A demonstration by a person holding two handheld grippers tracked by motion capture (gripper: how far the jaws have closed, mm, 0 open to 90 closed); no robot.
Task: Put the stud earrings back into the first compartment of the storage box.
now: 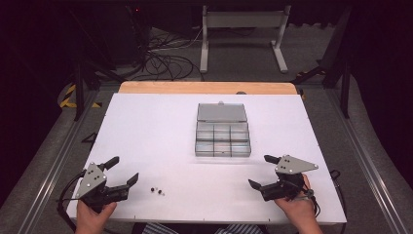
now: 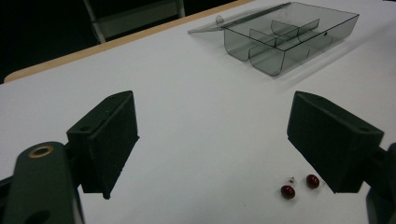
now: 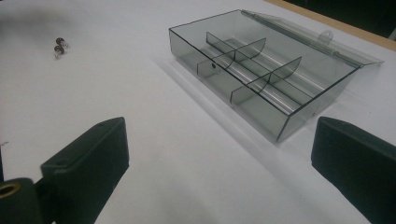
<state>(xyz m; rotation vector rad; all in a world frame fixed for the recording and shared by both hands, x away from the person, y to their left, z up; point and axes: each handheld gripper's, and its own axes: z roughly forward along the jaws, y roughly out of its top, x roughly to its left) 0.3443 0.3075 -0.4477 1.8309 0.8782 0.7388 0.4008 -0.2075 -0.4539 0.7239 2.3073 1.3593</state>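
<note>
A clear grey compartment box (image 1: 222,137) (image 2: 285,39) (image 3: 261,70) lies mid-table with its lid folded back and its cells bare. Two small dark red beads (image 1: 157,190) (image 2: 299,185) (image 3: 59,45) with a tiny silver piece beside them rest near the front of the table. My left gripper (image 1: 124,171) (image 2: 212,140) is held at the front left corner, jaws open, nothing between them; the beads lie just to its right. At the front right my right gripper (image 1: 263,170) (image 3: 219,163) is open too and faces the box from a short distance.
The white table (image 1: 156,131) has a wooden strip (image 1: 204,87) along its far edge. Beyond it are a white metal stand (image 1: 243,34) and loose cables (image 1: 165,61) on the floor. Metal rails run down both sides of the table.
</note>
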